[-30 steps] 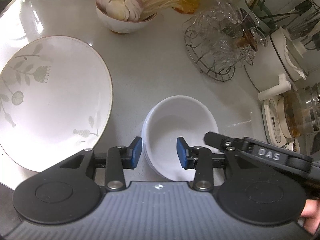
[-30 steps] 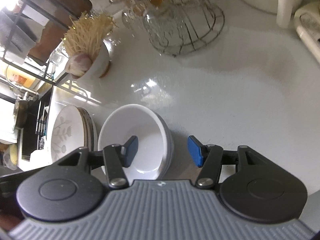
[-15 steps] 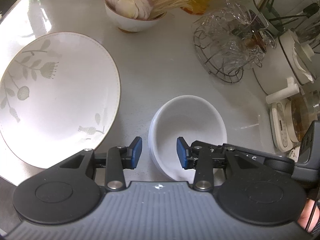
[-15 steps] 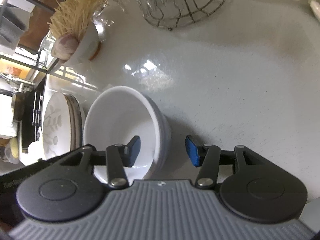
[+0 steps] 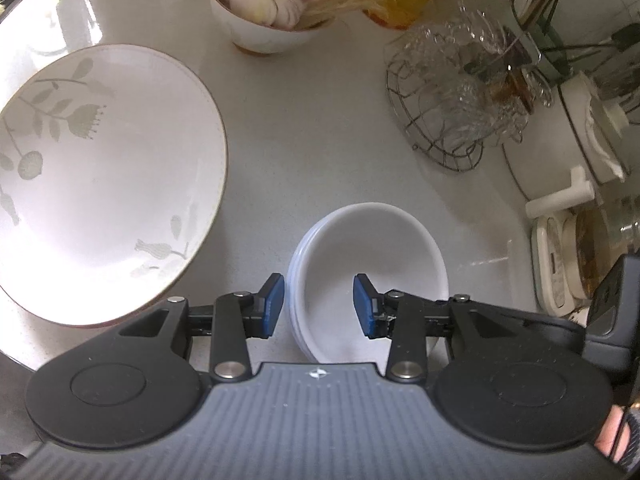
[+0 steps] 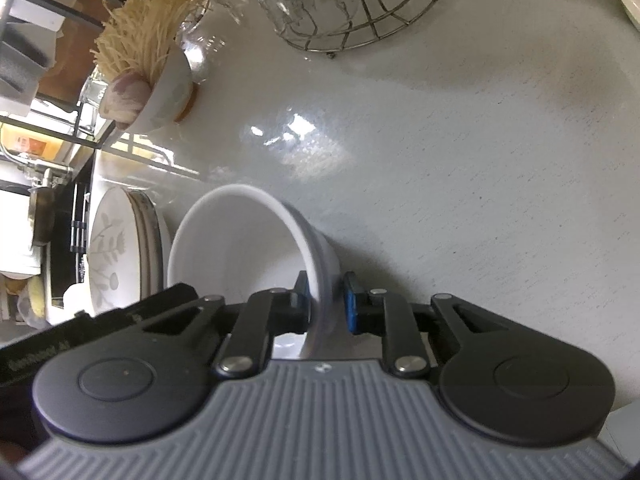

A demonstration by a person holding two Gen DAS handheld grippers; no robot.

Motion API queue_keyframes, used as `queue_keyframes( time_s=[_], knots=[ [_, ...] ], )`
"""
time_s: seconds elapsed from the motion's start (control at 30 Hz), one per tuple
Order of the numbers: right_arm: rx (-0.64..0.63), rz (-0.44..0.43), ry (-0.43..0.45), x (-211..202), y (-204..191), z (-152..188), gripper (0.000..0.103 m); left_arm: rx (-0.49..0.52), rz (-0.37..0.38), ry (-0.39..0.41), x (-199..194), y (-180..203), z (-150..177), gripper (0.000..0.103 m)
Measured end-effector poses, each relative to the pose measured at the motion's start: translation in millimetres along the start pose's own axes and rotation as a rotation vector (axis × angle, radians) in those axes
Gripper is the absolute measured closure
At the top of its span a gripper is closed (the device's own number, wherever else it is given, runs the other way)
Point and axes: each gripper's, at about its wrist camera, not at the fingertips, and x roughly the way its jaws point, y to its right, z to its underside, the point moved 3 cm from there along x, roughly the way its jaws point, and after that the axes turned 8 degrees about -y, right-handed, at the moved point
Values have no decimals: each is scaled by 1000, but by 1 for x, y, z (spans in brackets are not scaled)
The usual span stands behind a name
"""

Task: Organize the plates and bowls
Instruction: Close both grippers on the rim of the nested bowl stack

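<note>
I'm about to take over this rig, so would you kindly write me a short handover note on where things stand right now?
Right gripper: shut on the rim of the white bowls, one pad inside, one outside.
Left gripper: open, its pads astride the near-left rim of the same bowls, not gripping.
The bowls look like a nested stack on the counter.
The floral plates are stacked to the left of the bowls.
Done: bowls nested, plates stacked.
Left: carry the bowls to wherever they belong; that place isn't in view.
</note>
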Motion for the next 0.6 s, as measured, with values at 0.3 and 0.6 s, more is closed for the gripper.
queue_keyframes(
  time_s=[0.3,0.6],
  knots=[
    [-3,18,-5,-8,10,1,85,24,-13,-24,14,10,1,60],
    [-44,37,-22,-10,12,2,85,18,17,-45,33,15,11,60]
  ],
)
